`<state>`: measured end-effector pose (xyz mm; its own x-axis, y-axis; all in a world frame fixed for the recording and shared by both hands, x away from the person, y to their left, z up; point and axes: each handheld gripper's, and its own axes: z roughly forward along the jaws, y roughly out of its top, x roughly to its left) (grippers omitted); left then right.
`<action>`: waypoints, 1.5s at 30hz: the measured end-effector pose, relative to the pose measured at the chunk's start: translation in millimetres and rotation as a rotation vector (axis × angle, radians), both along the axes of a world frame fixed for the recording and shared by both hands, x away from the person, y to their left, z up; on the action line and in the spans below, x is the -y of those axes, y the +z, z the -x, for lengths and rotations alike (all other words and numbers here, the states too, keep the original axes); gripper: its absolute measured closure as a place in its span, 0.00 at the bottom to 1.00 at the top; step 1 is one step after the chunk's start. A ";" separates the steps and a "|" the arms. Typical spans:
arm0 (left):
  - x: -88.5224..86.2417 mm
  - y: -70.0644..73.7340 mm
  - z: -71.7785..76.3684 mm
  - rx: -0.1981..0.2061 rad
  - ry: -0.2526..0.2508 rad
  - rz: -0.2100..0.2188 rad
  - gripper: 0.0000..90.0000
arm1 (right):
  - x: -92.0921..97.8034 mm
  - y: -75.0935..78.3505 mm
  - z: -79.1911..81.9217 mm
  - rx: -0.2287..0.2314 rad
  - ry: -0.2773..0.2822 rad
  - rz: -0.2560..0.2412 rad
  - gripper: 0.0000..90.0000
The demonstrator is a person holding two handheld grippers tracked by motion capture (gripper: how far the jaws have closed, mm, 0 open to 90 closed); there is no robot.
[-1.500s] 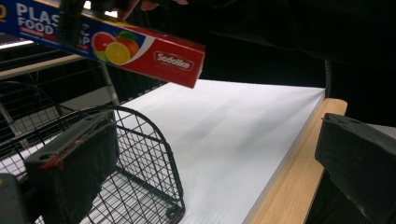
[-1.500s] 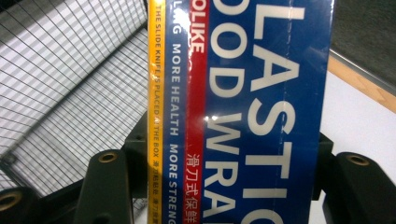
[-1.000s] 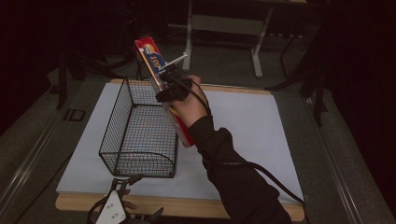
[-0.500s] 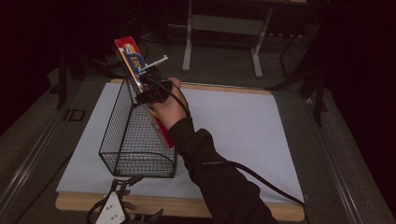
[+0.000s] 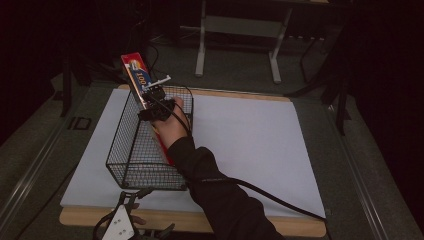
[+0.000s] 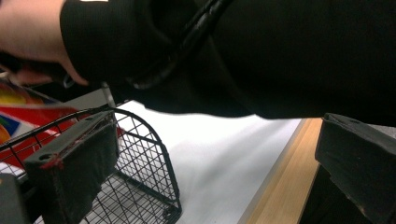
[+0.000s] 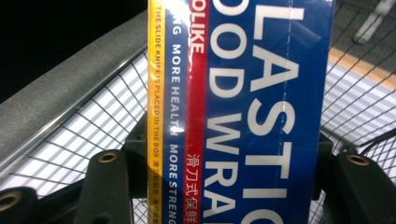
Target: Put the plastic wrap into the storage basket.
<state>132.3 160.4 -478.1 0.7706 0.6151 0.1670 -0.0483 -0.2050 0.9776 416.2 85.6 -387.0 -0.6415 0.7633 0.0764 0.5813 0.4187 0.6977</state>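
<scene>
Wire basket (image 5: 145,150) on desk; right gripper (image 5: 150,100) jaws pinching wrap box (image 5: 136,72) over it, left gripper (image 5: 120,225) jaws spread.

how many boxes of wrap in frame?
1. The plastic wrap box is held by the right gripper, tilted over the wire basket. The sleeve could hide part of the basket floor.

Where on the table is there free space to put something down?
The white mat lies bare from the right of the wire basket to its right edge. A narrower bare strip runs along the basket's left side. Crowded: above the basket, where the right gripper holds the plastic wrap box, and the near edge around the left gripper.
</scene>
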 end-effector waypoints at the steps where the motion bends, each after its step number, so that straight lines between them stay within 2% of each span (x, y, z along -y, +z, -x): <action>1: -0.4 0.0 -0.1 0.000 0.002 0.000 0.00 | -0.2 -8.1 -0.8 -0.006 -0.014 0.000 0.44; 4: -0.9 0.2 -0.1 0.001 0.001 0.001 0.00 | -1.0 -14.9 -0.6 -0.003 -0.013 0.014 0.44; 6: -0.5 0.2 0.1 0.002 0.001 -0.002 0.00 | -1.0 -19.7 -0.5 0.002 0.007 0.002 0.44; 12: -1.8 0.7 0.2 0.006 0.002 0.000 0.00 | -5.6 -31.8 3.2 0.003 -0.004 0.046 0.44; 16: -0.7 0.4 0.5 0.005 0.000 -0.005 0.00 | -2.8 -36.2 1.2 -0.013 -0.030 0.056 0.44; 19: -0.3 0.2 0.4 0.004 -0.002 -0.008 0.00 | -0.7 -40.9 -0.1 -0.018 -0.028 0.072 0.44; 21: -0.5 0.3 0.2 0.004 0.000 -0.006 0.00 | 0.5 -44.5 -1.9 -0.041 -0.034 0.060 0.44; 22: -0.6 0.4 0.3 0.004 0.000 -0.006 0.00 | 0.3 -45.8 -2.1 -0.041 -0.034 0.064 0.44; 23: -0.6 0.4 0.4 0.005 0.000 -0.006 0.00 | -1.0 -49.4 -2.6 -0.036 -0.041 0.094 0.44; 24: -0.4 0.3 0.5 0.004 -0.001 -0.005 0.00 | -1.0 -49.4 -2.6 -0.036 -0.041 0.094 0.44; 26: -0.1 0.1 0.4 0.003 -0.004 -0.006 0.00 | 1.3 -54.5 -6.8 -0.074 -0.057 0.086 0.44; 28: -0.2 0.1 0.4 0.003 -0.004 -0.008 0.00 | 1.7 -55.9 -7.3 -0.076 -0.056 0.082 0.44; 31: -0.5 0.0 0.0 0.000 -0.003 -0.005 0.00 | -1.3 -58.0 -7.2 -0.079 -0.047 0.105 0.43; 32: -0.6 0.0 0.0 0.000 -0.004 -0.004 0.00 | -2.4 -59.7 -7.9 -0.086 -0.040 0.126 0.43; 39: 0.4 -0.3 -0.2 -0.003 -0.011 -0.008 0.00 | -2.3 -60.3 -7.6 -0.077 -0.033 0.132 0.42; 44: 0.2 -0.4 -0.4 -0.005 -0.011 -0.007 0.00 | -2.3 -59.0 -6.8 -0.055 -0.009 0.142 0.34; 45: 0.3 -0.5 -0.4 -0.005 -0.012 -0.008 0.00 | -0.6 -56.1 -5.1 -0.044 -0.002 0.119 0.32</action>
